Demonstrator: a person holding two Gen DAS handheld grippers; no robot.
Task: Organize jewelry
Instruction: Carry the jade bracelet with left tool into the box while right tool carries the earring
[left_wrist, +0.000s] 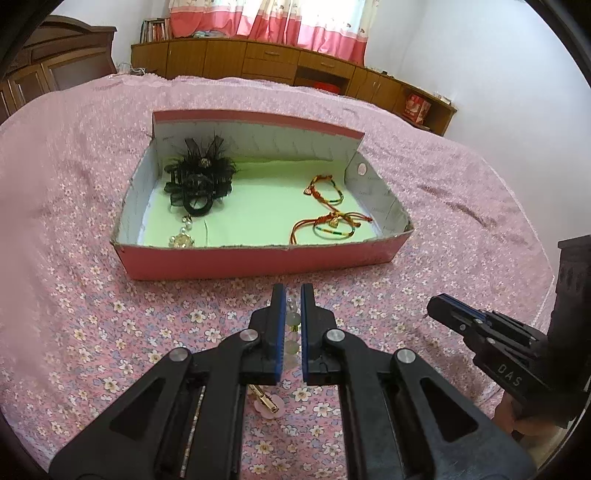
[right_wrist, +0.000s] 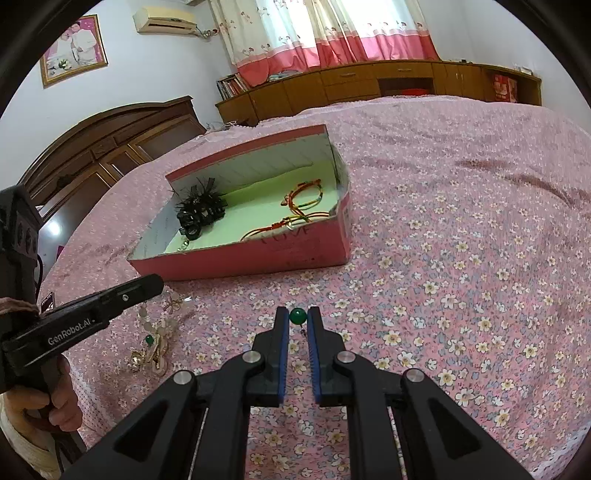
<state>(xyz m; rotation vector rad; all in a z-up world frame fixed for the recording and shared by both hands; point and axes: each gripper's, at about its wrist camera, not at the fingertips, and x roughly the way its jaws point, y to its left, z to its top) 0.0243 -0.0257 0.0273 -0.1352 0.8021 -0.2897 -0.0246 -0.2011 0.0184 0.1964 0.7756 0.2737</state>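
Note:
My left gripper (left_wrist: 293, 291) is shut on a strand of pale beads (left_wrist: 291, 345), which hangs between its blue pads just above the bedspread. In the right wrist view the left gripper (right_wrist: 157, 284) shows from the side, with the pale bead strand (right_wrist: 144, 317) trailing down to a heap with gold links on the bed. My right gripper (right_wrist: 298, 309) is shut on a small green bead (right_wrist: 298, 317) with a thin hook dangling under it. The pink box (left_wrist: 258, 260) with a green lining lies beyond both grippers, its top open.
Inside the box are a black feather hair clip (left_wrist: 201, 166), a black hair tie (left_wrist: 197, 203), red string bracelets (left_wrist: 327, 221) and a clear crystal piece (left_wrist: 181, 238). A gold clip on a pink flower (left_wrist: 264, 402) lies under my left gripper. The right gripper (left_wrist: 434, 308) hovers at right. The flowered bedspread (right_wrist: 461, 258) surrounds everything.

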